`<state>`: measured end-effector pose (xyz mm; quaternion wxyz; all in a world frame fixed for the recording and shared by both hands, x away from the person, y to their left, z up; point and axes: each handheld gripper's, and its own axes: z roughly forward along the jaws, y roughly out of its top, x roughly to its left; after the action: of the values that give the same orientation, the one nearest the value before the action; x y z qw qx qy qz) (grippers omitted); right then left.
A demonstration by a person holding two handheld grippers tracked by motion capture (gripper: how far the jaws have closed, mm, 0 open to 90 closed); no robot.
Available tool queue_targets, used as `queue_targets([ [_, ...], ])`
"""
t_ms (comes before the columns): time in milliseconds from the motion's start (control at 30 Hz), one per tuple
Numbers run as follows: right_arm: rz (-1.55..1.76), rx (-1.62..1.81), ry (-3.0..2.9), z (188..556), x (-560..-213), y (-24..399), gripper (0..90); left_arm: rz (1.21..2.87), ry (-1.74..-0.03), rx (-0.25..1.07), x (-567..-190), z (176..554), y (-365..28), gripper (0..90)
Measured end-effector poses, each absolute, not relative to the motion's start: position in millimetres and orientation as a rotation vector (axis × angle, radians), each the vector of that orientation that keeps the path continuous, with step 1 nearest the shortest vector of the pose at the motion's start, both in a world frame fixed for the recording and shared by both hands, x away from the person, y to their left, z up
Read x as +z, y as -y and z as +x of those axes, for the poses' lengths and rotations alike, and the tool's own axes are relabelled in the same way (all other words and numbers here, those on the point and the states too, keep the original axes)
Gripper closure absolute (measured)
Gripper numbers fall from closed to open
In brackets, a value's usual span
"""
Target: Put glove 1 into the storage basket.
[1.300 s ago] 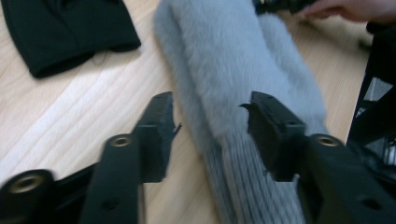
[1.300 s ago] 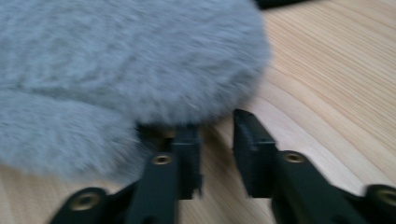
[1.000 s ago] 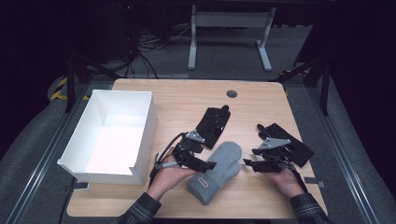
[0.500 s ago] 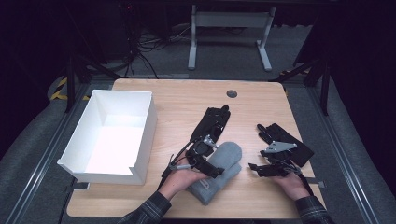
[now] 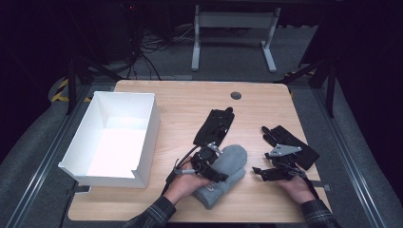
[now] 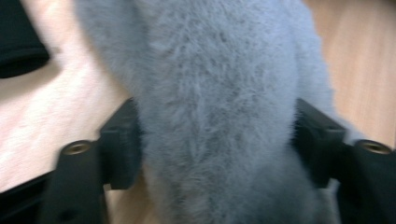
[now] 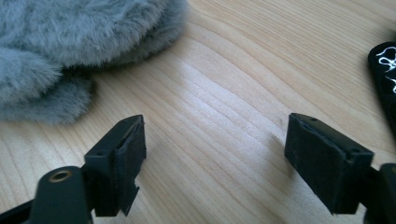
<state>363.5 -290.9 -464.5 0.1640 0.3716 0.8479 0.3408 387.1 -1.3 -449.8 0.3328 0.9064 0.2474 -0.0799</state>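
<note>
A fluffy grey mitten [image 5: 233, 164] lies on the wooden table [image 5: 180, 99] near the front. My left gripper [image 5: 211, 164] sits on the mitten's left side. In the left gripper view the mitten [image 6: 219, 70] bulges between both pads [image 6: 119, 144]; the jaws have just been closing and now squeeze its fluff. My right gripper [image 5: 259, 172] rests low to the right of the mitten. Its jaws have just been opening, and my right gripper [image 7: 215, 144] stands open over bare wood, with the mitten [image 7: 70, 37] to the upper left.
A black glove [image 5: 216, 126] lies just behind the mitten, and a second black glove [image 5: 294, 142] lies behind my right hand; its edge [image 7: 385, 70] shows in the right gripper view. A white open box [image 5: 114, 137] stands at the left. A round cable hole [image 5: 235, 95] sits at the back.
My left gripper has moved right and down onto the grey mitten and closed around it. My right hand has stayed nearly in place.
</note>
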Motion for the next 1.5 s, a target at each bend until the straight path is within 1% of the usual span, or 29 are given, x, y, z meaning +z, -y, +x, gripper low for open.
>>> queue_targets([
  [100, 1.049, 0.975, -2.419, 363.0, -465.9, 289.5, 15.7, 2.373, -0.654, -0.239, -450.1, 387.9, 1.4, 42.3],
  [267, 1.048, 0.98, -2.413, 362.8, -466.6, 289.5, 15.2, 2.384, -0.652, -0.273, -449.1, 387.5, 3.6, 54.3],
  [400, 1.047, 0.997, -2.398, 362.0, -468.1, 290.0, 14.9, 2.391, -0.654, -0.264, -446.4, 386.7, 4.0, 65.0],
  [500, 1.042, 1.017, -2.385, 360.9, -469.7, 291.1, 14.4, 2.396, -0.65, -0.25, -444.0, 385.0, 3.8, 69.9],
  [633, 1.041, 1.02, -2.384, 360.9, -469.9, 291.3, 14.3, 2.372, -0.648, -0.263, -440.8, 385.7, 0.7, 71.8],
  [900, 1.041, 1.019, -2.384, 360.9, -470.0, 291.3, 14.3, 2.352, -0.653, -0.262, -430.6, 383.8, -3.1, 72.1],
  [1167, 1.043, 1.019, -2.384, 360.8, -469.9, 291.2, 14.3, 2.336, -0.638, -0.226, -414.4, 381.0, -9.4, 71.9],
  [1500, 1.043, 1.019, -2.385, 360.9, -469.9, 291.2, 14.2, 2.307, -0.635, -0.165, -381.8, 384.1, -21.2, 71.9],
])
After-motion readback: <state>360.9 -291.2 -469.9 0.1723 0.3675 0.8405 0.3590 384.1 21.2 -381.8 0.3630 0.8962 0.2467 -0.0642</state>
